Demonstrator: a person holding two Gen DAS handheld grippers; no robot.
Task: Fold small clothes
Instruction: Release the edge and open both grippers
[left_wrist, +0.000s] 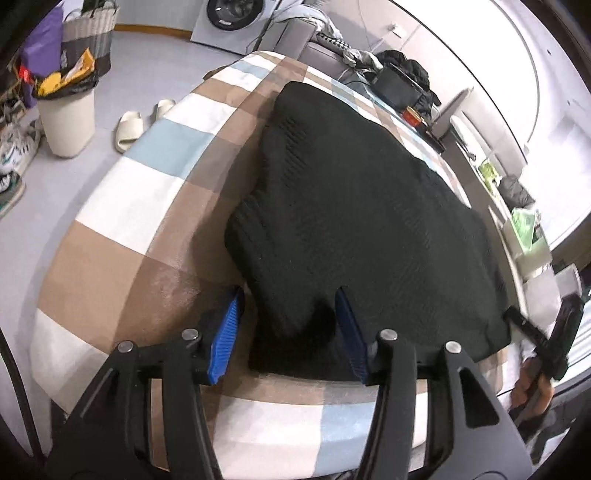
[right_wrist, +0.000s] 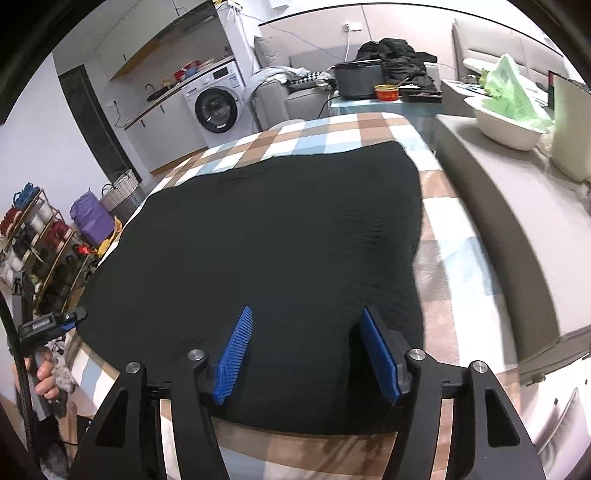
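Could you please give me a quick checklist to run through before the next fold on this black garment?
1. Left tongs free of fabric: ok, open; the near edge of the black garment lies between the blue pads without being pinched.
2. Right tongs free of fabric: ok, open over the garment's near edge.
3. Garment lying flat on the checked cloth: ok, only shallow ripples.
4. Whole garment on the surface: ok, no edge hangs over.
5. Layers under the top surface aligned: cannot tell, hidden.
6. Room on the checked cloth for another fold: ok, bare cloth shows left and beyond.
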